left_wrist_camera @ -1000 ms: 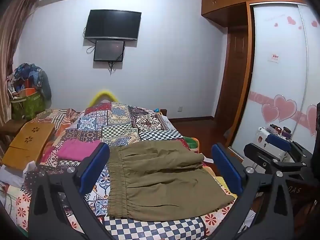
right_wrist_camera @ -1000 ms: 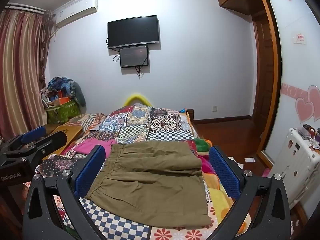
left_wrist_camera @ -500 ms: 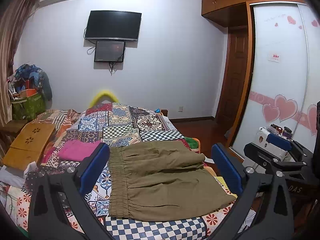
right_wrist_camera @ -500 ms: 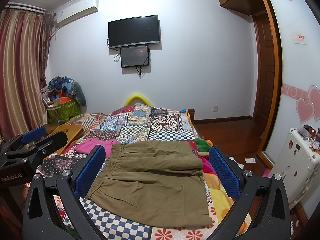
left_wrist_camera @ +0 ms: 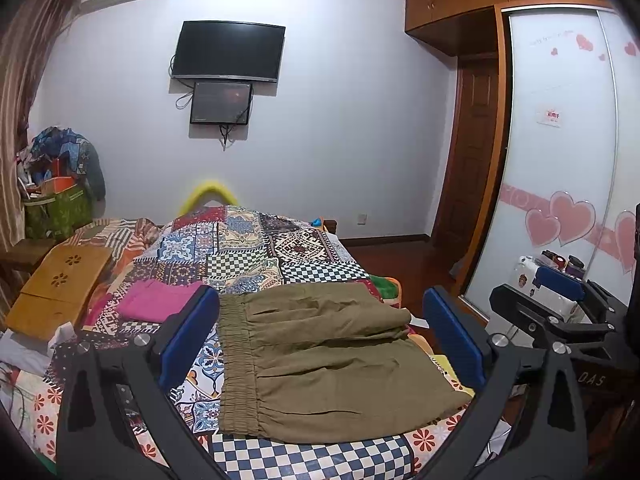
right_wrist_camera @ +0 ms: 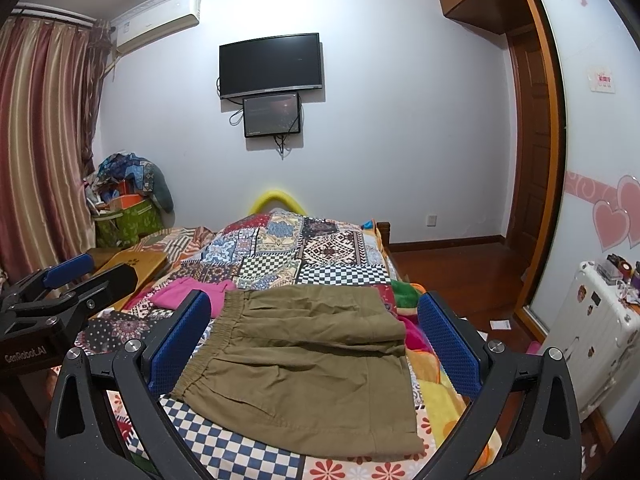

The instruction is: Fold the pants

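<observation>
Hovering with fingers spread, both grippers frame folded pants; only right view shows curtains.

No visible change since earlier.

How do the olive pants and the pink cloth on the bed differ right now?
The olive pants lie nearest the grippers, spread wide, elastic waistband showing at the left; the pink cloth sits farther back-left, a much smaller bundle. The pants show a layered fold; the cloth's shape is partly hidden. Both rest on the patchwork bedspread, untouched.
</observation>
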A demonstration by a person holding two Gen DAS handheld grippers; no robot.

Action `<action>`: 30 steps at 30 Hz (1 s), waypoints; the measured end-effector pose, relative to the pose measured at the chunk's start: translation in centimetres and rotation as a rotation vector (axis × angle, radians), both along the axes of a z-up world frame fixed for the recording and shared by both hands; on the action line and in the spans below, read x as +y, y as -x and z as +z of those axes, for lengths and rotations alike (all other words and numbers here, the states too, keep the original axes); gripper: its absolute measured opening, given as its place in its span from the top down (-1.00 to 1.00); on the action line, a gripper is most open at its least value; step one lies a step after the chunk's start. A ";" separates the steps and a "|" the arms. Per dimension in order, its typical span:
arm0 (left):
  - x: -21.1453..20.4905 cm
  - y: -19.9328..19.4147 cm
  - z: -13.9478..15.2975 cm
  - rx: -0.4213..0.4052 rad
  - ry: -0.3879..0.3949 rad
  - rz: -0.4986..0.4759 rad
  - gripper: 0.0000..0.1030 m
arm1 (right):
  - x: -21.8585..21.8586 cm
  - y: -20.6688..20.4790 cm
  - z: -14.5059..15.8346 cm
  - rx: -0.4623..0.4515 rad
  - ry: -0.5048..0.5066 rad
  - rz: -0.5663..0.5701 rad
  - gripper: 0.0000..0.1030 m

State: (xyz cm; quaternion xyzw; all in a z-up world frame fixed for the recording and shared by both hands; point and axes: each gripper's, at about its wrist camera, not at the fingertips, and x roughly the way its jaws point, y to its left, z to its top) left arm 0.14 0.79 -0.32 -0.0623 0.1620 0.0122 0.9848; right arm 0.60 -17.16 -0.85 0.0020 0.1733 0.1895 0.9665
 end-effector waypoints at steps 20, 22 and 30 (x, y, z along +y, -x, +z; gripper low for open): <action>0.1 0.1 0.0 -0.001 0.006 0.005 -1.00 | 0.1 0.1 0.2 -0.004 0.001 0.004 -1.00; 0.0 0.1 0.0 0.000 0.005 0.006 -1.00 | 0.1 0.1 0.2 -0.005 0.001 0.003 -1.00; 0.1 0.1 0.0 0.000 0.007 0.008 -1.00 | 0.2 0.1 0.2 -0.005 0.003 0.004 -1.00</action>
